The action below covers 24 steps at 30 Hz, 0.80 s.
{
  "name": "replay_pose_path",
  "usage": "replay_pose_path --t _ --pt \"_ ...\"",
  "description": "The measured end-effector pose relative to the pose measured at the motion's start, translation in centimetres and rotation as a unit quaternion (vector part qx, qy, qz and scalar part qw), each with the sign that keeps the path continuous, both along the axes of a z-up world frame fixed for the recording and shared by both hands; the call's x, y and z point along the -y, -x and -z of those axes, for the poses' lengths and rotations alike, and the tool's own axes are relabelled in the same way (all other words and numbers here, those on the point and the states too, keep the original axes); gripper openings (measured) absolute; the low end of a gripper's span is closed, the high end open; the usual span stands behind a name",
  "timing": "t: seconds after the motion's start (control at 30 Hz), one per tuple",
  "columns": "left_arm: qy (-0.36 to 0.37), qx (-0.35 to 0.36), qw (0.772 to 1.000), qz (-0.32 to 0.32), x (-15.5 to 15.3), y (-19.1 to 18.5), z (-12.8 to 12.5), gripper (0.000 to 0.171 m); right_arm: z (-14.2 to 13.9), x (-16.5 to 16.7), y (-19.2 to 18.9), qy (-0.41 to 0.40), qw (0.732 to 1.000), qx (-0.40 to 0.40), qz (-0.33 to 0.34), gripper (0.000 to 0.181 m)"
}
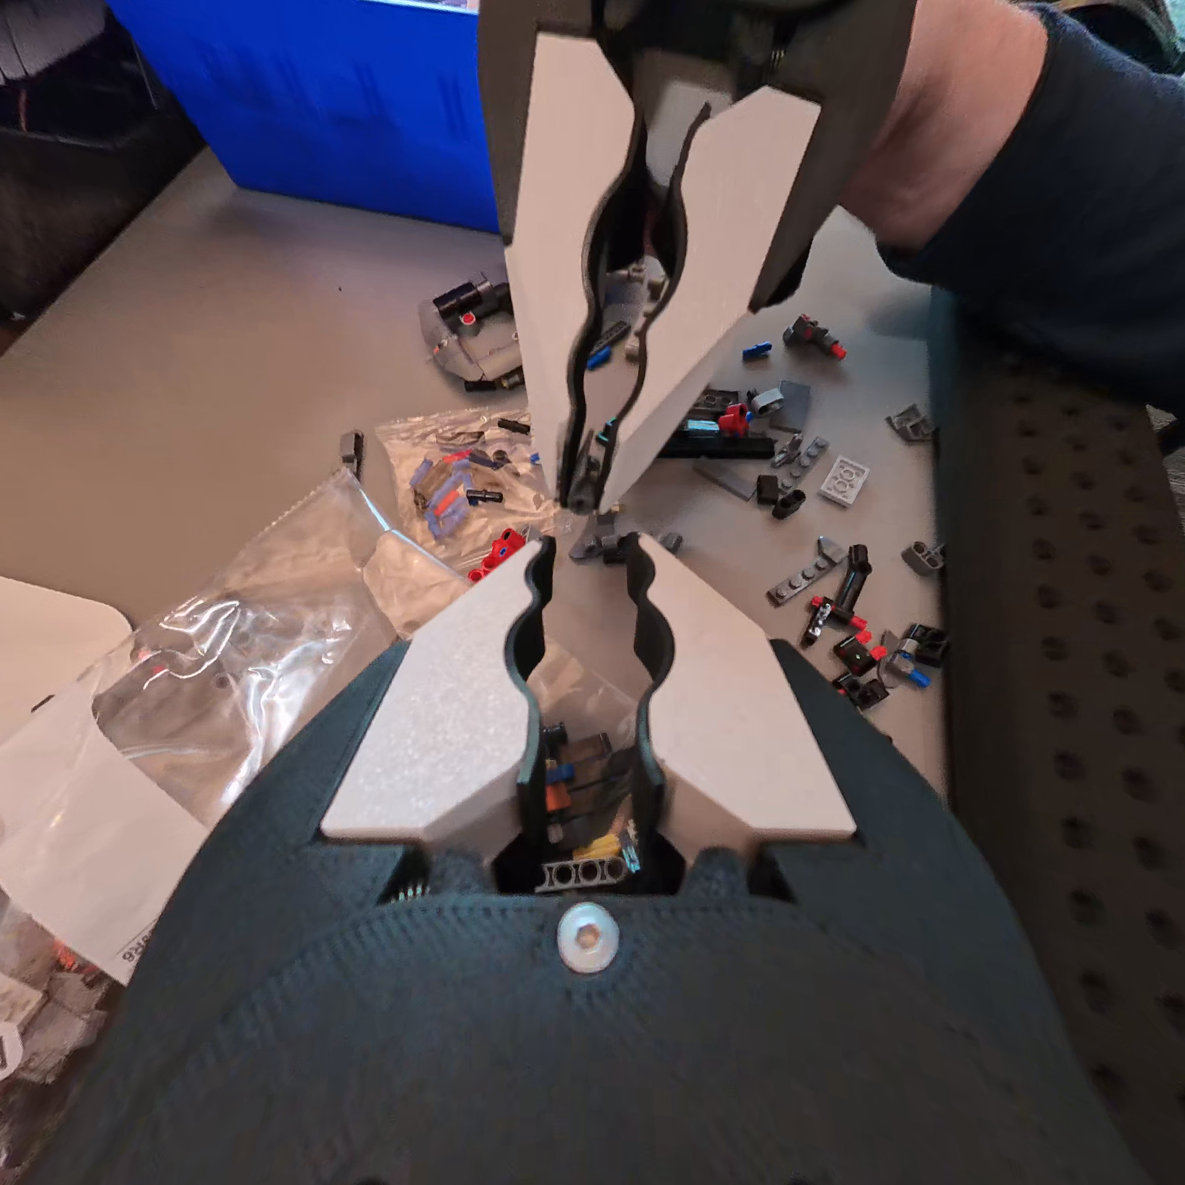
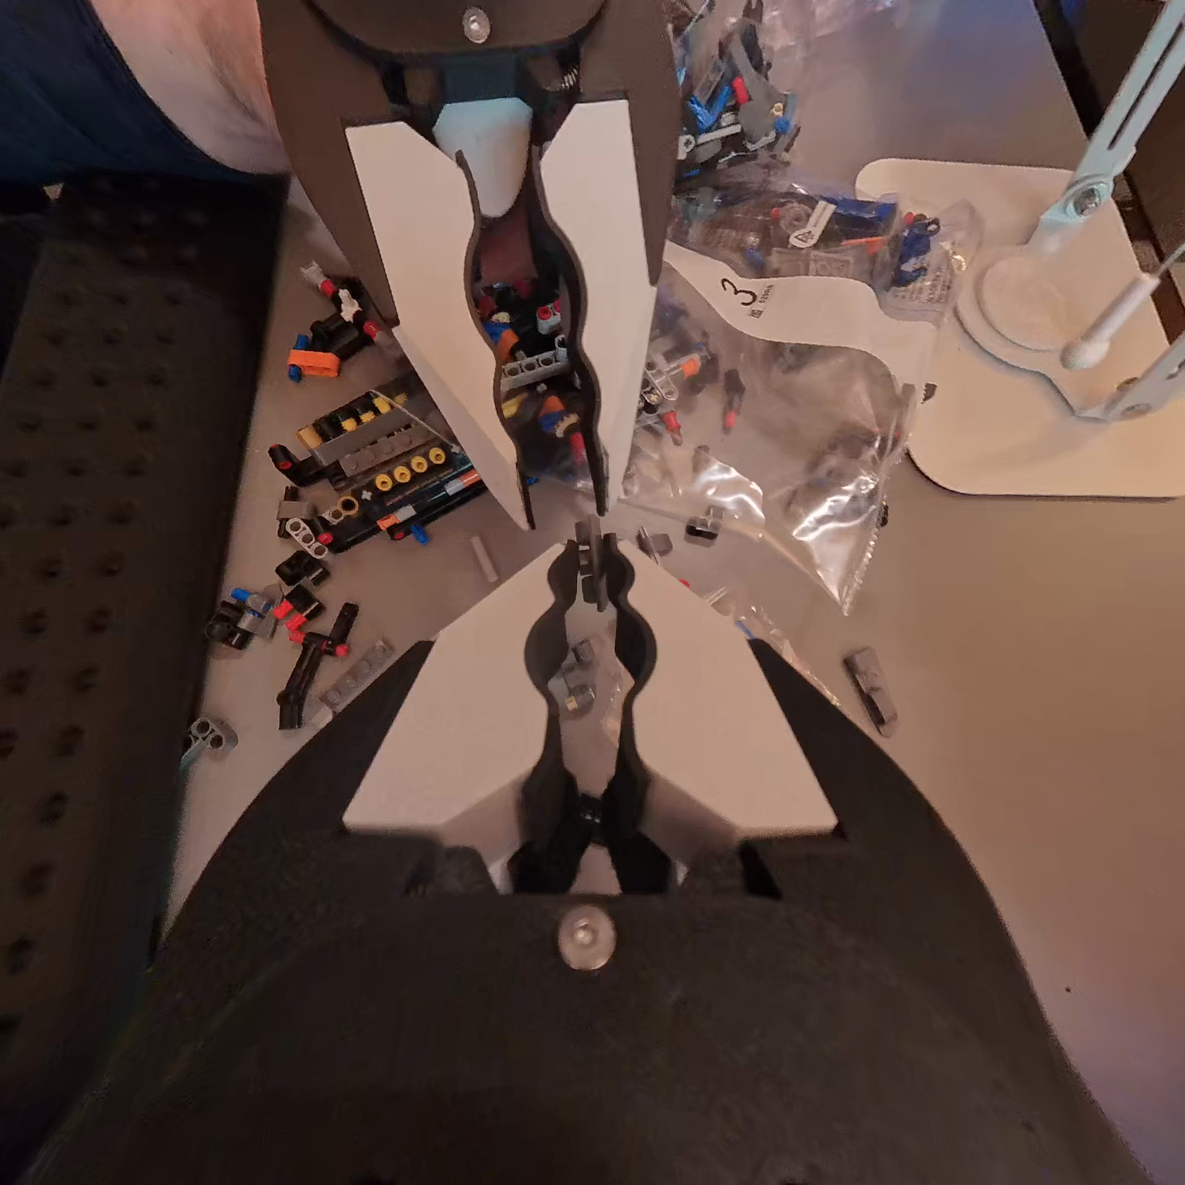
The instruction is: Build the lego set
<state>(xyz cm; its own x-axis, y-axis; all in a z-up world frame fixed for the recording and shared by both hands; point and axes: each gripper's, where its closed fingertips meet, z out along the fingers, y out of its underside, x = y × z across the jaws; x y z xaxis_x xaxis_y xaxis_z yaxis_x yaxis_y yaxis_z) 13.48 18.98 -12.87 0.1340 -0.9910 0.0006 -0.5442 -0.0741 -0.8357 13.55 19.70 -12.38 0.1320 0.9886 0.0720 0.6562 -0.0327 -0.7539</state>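
The grey tabletop (image 1: 192, 359) carries everything, with a blue box (image 1: 333, 102) at its far edge and a dark perforated mat (image 2: 96, 513) along one side. Clear plastic bags of small bricks (image 2: 769, 397) lie crumpled near a white rounded stand base (image 2: 1026, 449). A partly built black and grey lego assembly with yellow round studs (image 2: 385, 468) sits beside the mat, and loose black, red, blue and grey lego pieces (image 1: 846, 615) are scattered around it. The two white-fingered, black-bodied grippers meet tip to tip above the table. The left gripper (image 1: 590, 551) has its jaws apart, with nothing between the tips. The right gripper (image 2: 593, 558) has its jaws drawn together, clamped on a small dark grey lego piece (image 2: 590, 545) that sticks out past its tips toward the left gripper. Another small grey piece (image 1: 596, 545) lies on the table just beyond the left gripper's tips
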Motion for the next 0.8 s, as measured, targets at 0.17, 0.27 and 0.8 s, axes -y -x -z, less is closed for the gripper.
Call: replay_pose_path --t 0.17,0.27,0.8 --pt "-0.006 0.015 1.000 0.005 0.16 -0.04 -0.66 0.017 0.79 0.11 0.29 -0.016 0.999 0.027 -0.004 0.005" --pt "-0.008 0.010 1.000 0.005 0.17 -0.05 -0.43 0.016 0.48 0.29 0.51 -0.017 1.000 0.020 -0.009 0.005" --pt "-0.017 0.010 1.000 0.012 0.41 -0.24 -0.47 0.014 0.92 0.62 0.64 -0.040 0.998 0.048 -0.016 0.006"
